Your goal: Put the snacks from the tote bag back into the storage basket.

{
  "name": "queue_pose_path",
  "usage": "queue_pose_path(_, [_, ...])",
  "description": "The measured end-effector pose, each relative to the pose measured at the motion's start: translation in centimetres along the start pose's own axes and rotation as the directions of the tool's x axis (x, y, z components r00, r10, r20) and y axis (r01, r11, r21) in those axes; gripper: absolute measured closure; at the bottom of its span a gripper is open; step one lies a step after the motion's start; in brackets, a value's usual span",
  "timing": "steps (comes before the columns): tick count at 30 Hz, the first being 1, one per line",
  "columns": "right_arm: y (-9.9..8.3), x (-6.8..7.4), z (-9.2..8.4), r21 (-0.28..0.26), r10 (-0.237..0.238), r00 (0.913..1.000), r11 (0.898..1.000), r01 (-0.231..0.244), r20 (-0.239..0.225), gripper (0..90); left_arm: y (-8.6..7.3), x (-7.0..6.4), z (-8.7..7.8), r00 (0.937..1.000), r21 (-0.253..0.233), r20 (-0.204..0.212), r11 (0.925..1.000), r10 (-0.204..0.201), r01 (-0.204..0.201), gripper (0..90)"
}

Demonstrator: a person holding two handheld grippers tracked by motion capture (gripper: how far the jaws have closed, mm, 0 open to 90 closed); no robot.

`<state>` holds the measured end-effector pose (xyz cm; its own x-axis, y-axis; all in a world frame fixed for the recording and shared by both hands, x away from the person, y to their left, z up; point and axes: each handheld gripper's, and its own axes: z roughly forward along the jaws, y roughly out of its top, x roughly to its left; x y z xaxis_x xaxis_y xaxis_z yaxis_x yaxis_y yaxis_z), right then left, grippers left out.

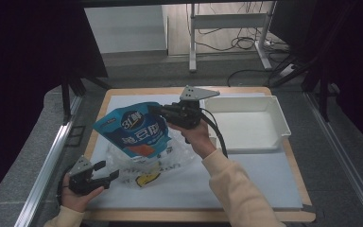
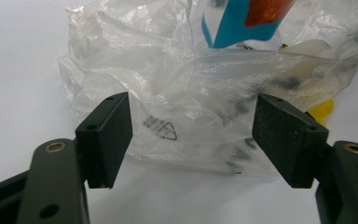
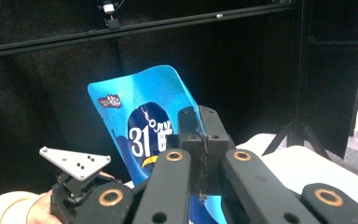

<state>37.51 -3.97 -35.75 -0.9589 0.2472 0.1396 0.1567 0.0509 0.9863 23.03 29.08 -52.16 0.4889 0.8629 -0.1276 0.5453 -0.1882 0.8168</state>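
White mat [image 1: 264, 175], right tongs [image 1: 157, 110] gripping blue pouch [image 1: 134, 130]

The blue pouch [image 1: 134, 130] (white "31" printed on its front, an orange patch lower down) stands tilted, lifted by its edge above the crumpled clear plastic bag [image 1: 142, 165], which lies on the table's pale mat.
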Motion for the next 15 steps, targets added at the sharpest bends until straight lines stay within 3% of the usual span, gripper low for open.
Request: queue_pose_path(15, [3.9, 0.8, -2.3, -0.088, -0.037, 0.9987, 0.995, 0.040, 0.034, 89.4, 0.0, 0.0, 0.0, 1.0000, -0.002, -0.001, 1.0000, -0.004, 0.004, 29.0])
